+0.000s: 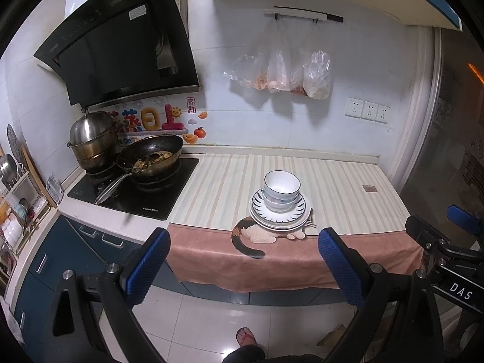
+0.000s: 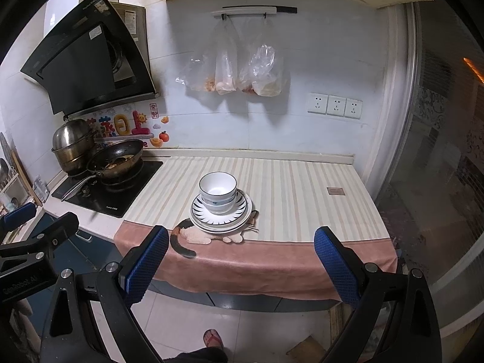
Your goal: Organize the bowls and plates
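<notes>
Striped counter (image 2: 302, 193), stacked bowls (image 2: 217, 192) on plates (image 2: 239, 214) near front edge, bare cloth around

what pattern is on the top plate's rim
Dark radiating stripes on white around the top plate; clearest in the right wrist view.

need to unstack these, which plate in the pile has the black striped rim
The top plate, the one the nested bowls sit on. The plates under it show plain white rims.

Bare striped cloth (image 2: 302, 199) lies open left, right and beyond the dish stack (image 2: 220, 208); far left, the wok (image 2: 116, 158) and steamer pot (image 2: 72, 148) crowd the stove.
</notes>
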### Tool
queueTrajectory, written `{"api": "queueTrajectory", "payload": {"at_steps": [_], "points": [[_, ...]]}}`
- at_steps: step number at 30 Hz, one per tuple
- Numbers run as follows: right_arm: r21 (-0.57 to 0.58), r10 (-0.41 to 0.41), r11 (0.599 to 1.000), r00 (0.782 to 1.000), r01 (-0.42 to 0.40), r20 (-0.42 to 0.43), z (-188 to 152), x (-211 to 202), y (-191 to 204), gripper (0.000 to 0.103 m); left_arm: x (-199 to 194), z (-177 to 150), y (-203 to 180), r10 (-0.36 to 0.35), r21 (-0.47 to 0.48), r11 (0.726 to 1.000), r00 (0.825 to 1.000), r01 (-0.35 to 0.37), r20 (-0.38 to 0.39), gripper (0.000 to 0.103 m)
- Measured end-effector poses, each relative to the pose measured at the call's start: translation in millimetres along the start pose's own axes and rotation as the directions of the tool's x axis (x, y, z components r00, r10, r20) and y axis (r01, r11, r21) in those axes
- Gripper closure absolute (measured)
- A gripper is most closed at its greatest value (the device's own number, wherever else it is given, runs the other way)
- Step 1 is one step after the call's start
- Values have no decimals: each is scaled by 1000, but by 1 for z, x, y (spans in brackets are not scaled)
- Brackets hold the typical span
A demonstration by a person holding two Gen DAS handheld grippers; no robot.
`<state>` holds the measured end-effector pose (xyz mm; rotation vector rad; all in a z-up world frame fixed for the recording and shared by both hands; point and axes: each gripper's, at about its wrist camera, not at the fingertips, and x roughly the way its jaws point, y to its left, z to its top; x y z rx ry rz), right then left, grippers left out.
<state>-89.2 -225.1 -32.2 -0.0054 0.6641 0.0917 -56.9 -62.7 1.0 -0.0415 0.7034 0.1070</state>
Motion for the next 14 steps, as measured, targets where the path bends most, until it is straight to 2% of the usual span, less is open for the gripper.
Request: {"api": "queueTrajectory", "payload": {"at_steps": [14], "points": [[14, 10, 1000, 1000, -10, -4, 0, 7, -13, 4, 3, 4, -9, 5, 10, 1000, 1000, -5, -2, 3]]}}
